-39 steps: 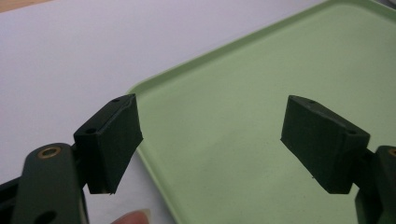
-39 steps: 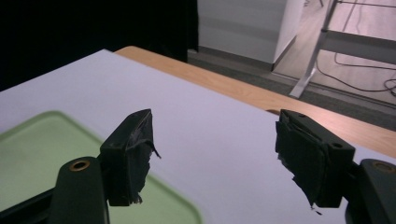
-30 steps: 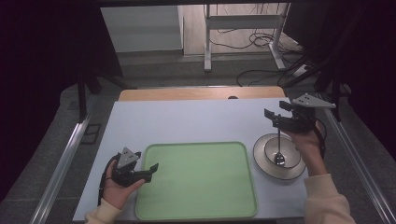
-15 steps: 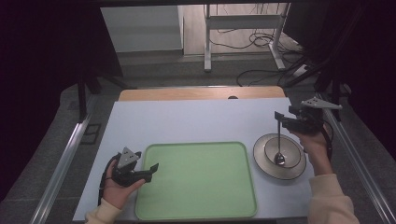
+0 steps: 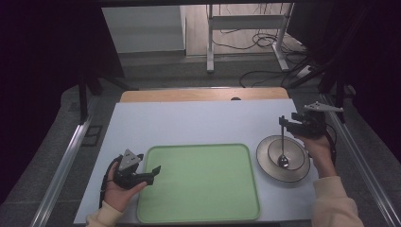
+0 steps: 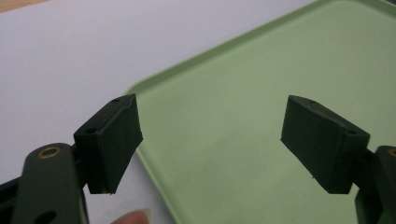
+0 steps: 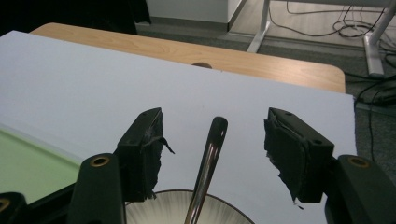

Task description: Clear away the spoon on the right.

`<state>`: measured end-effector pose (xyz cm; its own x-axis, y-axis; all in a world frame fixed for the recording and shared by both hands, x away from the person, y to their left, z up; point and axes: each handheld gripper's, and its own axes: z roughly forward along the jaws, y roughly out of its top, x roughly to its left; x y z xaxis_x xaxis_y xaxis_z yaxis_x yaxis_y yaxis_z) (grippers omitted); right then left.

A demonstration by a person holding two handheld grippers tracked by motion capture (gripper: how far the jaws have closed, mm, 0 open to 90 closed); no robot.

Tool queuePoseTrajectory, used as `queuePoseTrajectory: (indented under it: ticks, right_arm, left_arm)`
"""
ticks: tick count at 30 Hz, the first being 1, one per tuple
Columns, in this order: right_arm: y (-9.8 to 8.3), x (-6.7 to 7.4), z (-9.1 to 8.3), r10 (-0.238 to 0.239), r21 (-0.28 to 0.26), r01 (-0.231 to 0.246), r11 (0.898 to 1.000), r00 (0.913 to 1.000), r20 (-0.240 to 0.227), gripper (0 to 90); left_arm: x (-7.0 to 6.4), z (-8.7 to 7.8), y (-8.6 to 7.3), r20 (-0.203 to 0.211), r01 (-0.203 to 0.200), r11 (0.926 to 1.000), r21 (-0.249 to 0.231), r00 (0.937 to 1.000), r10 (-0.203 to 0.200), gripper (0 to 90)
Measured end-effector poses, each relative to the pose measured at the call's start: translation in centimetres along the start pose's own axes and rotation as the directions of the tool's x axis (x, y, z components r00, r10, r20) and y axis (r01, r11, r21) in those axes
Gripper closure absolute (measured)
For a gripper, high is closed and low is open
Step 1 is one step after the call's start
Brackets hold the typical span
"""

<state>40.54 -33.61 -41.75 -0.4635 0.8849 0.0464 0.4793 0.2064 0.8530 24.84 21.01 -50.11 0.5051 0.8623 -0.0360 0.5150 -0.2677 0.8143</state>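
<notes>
The left tool [image 5: 150, 171] is hovering with its jaws spread wide apart and nothing between them, held in the person's left hand [image 5: 120, 189] at the near left corner of the bench [image 5: 198, 123]. In the left gripper view, the green tray [image 6: 261, 107] is lying directly ahead of and below this tool, its rounded corner and raised rim running between the two black pads [image 6: 112, 140]; the pale bench surface is showing beyond the rim on the left-hand jaw's side. A fingertip is peeking in at the bottom edge of that view.

The right tool [image 5: 283, 123] is being held in the person's right hand [image 5: 319, 146] above the far edge of a round bowl [image 5: 283, 158], which is sitting on the bench just beside the tray's right edge. A metal spoon [image 5: 283, 149] is standing in the bowl, its scoop resting at the bottom and its handle rising up toward this tool. In the right gripper view, the spoon handle [image 7: 208, 161] is standing between the jaws, which are parted with clear gaps on both sides, so neither pad is touching it. The ribbed bowl rim [image 7: 154, 210] is showing just under the jaws, and the wooden far edge [image 7: 261, 63] of the bench is lying ahead of them.
</notes>
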Motion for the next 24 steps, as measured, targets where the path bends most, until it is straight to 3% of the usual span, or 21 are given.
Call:
queuePoseTrajectory:
  ticks: [4, 14, 24]
  right_arm:
    - [-0.2, -0.3, 0.3, 0.013, 0.019, -0.013, 1.0, 0.9999, 0.001, 38.1]
    - [-0.5, -0.4, 1.0, 0.026, 0.056, -0.023, 0.998, 0.9985, -0.049, 44.3]
    - [-1.4, -1.4, 2.3, 0.099, 0.136, -0.085, 0.987, 0.9898, -0.102, 63.3]
  left_arm:
    - [0.0, 0.0, 0.0, 0.0, -0.001, 1.0, -0.001, 1.0, 0.001, 19.5]
    - [0.0, 0.0, 0.0, 0.002, -0.001, 1.0, 0.0, 1.0, 0.001, 19.5]
    - [0.0, 0.0, 0.0, 0.003, -0.003, 1.0, 0.0, 1.0, 0.003, 19.5]
